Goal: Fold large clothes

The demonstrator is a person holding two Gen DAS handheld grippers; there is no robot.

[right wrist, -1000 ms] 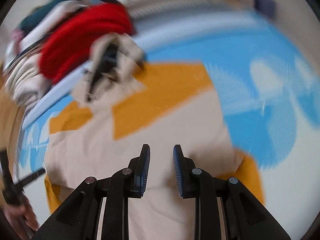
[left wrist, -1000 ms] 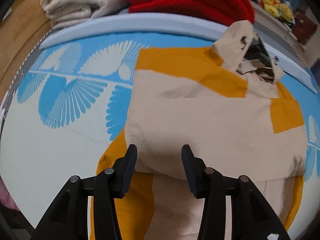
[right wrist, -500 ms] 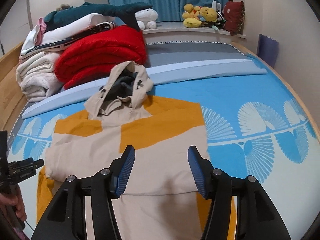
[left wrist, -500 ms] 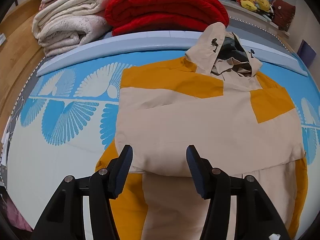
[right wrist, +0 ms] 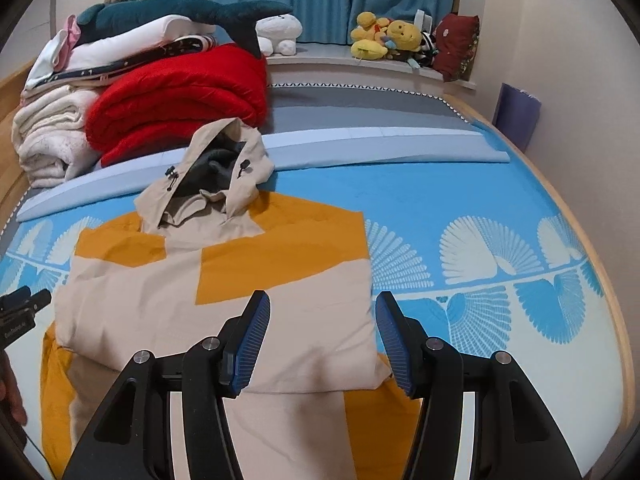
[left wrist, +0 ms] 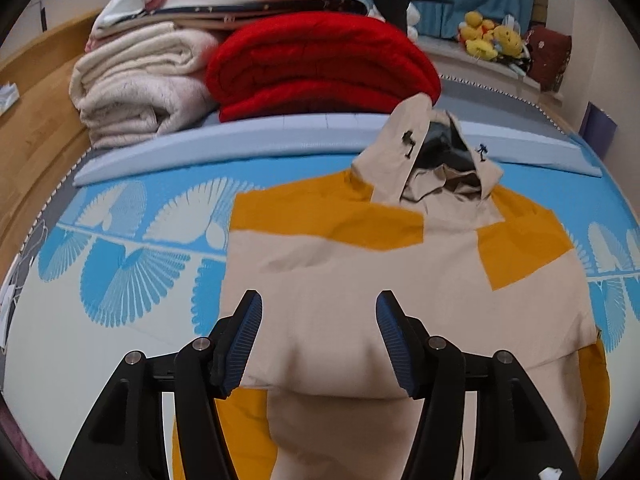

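A beige and orange hooded jacket (left wrist: 360, 280) lies flat on the blue patterned bed, hood (left wrist: 432, 160) toward the far side, its lower part folded up over the body. It also shows in the right wrist view (right wrist: 224, 308). My left gripper (left wrist: 318, 344) is open and empty above the folded edge near the jacket's left side. My right gripper (right wrist: 320, 344) is open and empty above the folded edge near the jacket's right side. The left gripper's tip (right wrist: 24, 308) shows at the left edge of the right wrist view.
A red quilt (right wrist: 180, 100), cream blankets (right wrist: 52, 136) and stacked bedding sit behind the hood. A pale blue bolster (right wrist: 360, 148) runs across the bed. Plush toys (right wrist: 384, 36) line the windowsill. A wooden bed frame (left wrist: 36, 128) curves along the left.
Both grippers have opened wide and drawn back and up from the jacket. The fold they laid now rests on the jacket body.
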